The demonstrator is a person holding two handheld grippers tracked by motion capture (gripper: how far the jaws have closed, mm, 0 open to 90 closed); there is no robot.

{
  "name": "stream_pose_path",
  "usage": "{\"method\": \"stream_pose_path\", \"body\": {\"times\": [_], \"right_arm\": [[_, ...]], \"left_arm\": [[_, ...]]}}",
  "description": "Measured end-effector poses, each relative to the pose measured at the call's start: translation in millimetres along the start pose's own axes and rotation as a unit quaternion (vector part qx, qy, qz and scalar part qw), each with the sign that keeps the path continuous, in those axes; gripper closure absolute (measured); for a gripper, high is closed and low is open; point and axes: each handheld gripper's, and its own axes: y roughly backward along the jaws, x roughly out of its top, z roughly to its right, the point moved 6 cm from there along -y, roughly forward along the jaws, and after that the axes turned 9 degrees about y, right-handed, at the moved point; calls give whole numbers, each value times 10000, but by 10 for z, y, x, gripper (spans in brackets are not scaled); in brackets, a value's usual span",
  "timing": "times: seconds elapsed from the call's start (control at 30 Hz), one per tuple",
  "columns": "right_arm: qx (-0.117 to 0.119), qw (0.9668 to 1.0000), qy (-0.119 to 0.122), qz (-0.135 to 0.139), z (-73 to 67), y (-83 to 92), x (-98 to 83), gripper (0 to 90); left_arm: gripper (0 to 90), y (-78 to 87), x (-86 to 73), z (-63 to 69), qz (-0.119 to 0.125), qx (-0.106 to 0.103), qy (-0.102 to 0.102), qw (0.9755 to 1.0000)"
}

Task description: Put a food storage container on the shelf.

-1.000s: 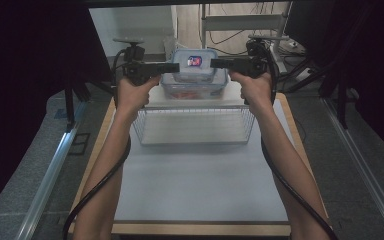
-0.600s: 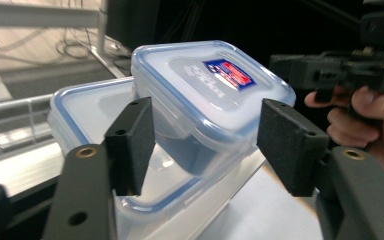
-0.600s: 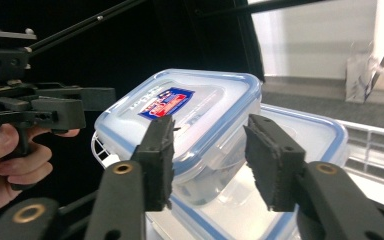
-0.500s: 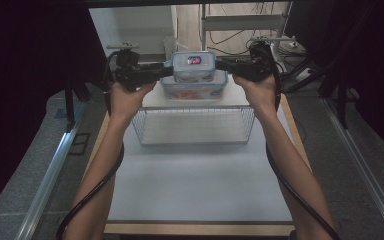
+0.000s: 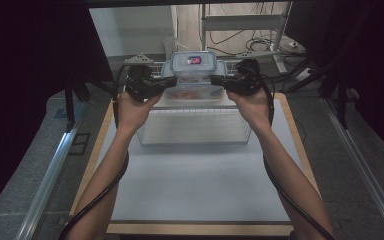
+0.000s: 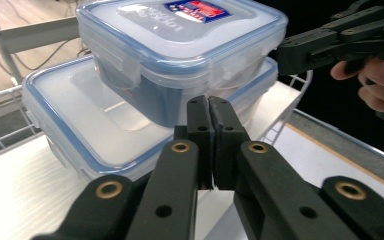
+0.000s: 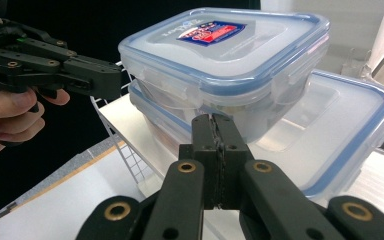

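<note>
The small food box [image 7: 225, 65] on top of the stack carries a red and blue sticker [image 7: 211, 31] on its clear lid. The sticker's print is too small and blurred to make out. Raised lettering [image 6: 152, 13] runs beside the sticker on the same lid, but it cannot be read for certain either.

The high view looks forward and down from above the person's side of the table [image 5: 195, 190], from afar. Each gripper view rides close behind its own jaws: the left gripper [image 6: 211, 107] faces the small box [image 6: 180, 45] from one side, the right gripper [image 7: 215, 125] from the opposite. All three share that box.
</note>
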Motion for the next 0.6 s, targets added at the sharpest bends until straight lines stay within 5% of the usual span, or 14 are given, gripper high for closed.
{"method": "stream_pose_path", "body": {"times": [0.4,0.6], "right_arm": [[12,10000,-80,8,16,-57,-8,889],[99,9999,-4,31,-63,-13,-64,835]], "left_arm": [[897,-57,23,-10,47,18,124,9999],[824,5,-74,72,95,45,-65,9999]]}}
